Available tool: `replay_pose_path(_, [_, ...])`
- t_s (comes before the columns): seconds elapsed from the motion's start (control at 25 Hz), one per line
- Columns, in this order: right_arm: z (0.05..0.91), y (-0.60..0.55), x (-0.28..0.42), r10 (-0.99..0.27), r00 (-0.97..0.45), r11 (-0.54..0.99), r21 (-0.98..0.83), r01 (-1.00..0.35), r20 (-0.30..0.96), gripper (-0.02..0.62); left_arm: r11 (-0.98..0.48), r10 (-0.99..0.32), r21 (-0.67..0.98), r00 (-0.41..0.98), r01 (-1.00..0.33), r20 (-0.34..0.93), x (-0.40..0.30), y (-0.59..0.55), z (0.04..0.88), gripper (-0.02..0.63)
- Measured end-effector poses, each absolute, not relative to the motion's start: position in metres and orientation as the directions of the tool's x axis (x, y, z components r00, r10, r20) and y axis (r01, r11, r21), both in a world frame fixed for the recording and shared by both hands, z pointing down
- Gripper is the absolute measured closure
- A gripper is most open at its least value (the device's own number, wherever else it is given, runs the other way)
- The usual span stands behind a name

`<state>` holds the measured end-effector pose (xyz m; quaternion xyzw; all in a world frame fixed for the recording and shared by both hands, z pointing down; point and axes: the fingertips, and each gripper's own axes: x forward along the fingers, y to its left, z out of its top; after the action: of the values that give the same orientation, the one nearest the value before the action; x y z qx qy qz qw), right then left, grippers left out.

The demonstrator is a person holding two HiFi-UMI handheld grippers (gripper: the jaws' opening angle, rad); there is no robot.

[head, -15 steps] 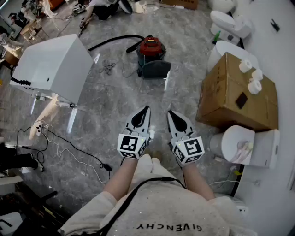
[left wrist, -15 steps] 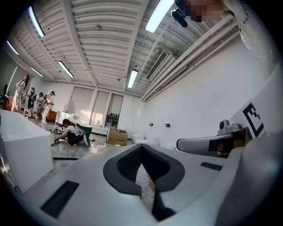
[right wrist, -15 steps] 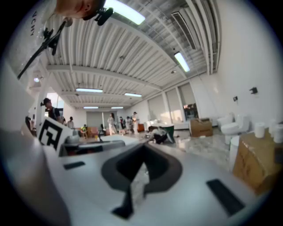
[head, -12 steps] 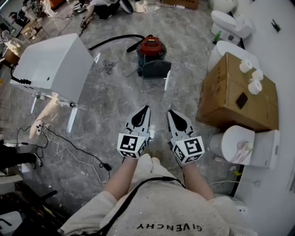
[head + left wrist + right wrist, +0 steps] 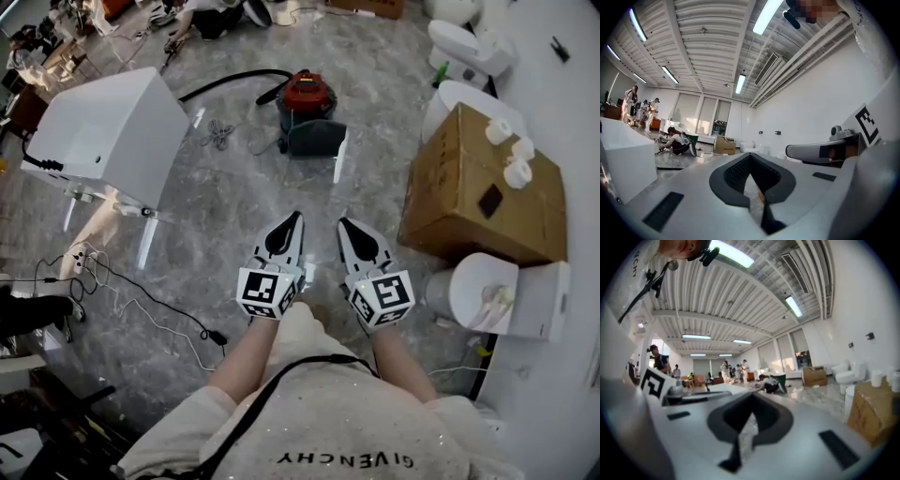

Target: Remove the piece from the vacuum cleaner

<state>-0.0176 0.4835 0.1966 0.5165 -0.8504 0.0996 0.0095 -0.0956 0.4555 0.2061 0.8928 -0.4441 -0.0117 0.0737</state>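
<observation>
Floor (image 5: 216, 220) of grey marble filled most of the head view. A white cabinet (image 5: 108, 131) stood at the upper left, and a cardboard box (image 5: 469, 187) sat at the right edge with a toilet (image 5: 478, 292) below it. The vacuum cleaner (image 5: 307, 117), red-topped on a dark body, stood on the floor at the upper centre, its black hose (image 5: 230, 82) running off to the left.

The left gripper (image 5: 296, 221) and right gripper (image 5: 343, 225) were side by side at the lower centre, both aimed up the frame toward the machine. In each gripper view the jaws were pressed together with nothing between them, only floor and room beyond.

The vacuum cleaner lay well apart from both sets of jaws, ahead of them and almost in line. By my judgement the step in hand was the approach, with nothing yet touched. The next move called for closing in on the machine and spreading the jaws. Which piece had to come off could not be told from this range.
</observation>
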Motion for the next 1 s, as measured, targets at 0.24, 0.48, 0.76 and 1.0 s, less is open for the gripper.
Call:
replay_pose_path(0.24, [0.200, 0.478, -0.012, -0.869, -0.481, 0.460, -0.171, -0.871, 0.115, 0.581, -0.592, -0.795, 0.148, 0.604, -0.793, 0.055, -0.087, 0.451, 0.213, 0.584])
replay_pose_path(0.48, [0.204, 0.444, -0.007, -0.862, -0.491, 0.473, -0.146, -0.869, 0.126, 0.581, -0.596, -0.793, 0.151, 0.608, -0.789, 0.049, -0.080, 0.414, 0.218, 0.584])
replay_pose_path(0.76, [0.208, 0.378, 0.006, -0.864, -0.479, 0.457, -0.156, -0.876, 0.155, 0.581, -0.615, -0.776, 0.147, 0.628, -0.775, 0.064, -0.065, 0.349, 0.220, 0.584])
replay_pose_path(1.0, [0.215, 0.322, 0.010, -0.861, -0.478, 0.453, -0.164, -0.876, 0.177, 0.581, -0.626, -0.764, 0.152, 0.640, -0.765, 0.078, -0.059, 0.288, 0.224, 0.584])
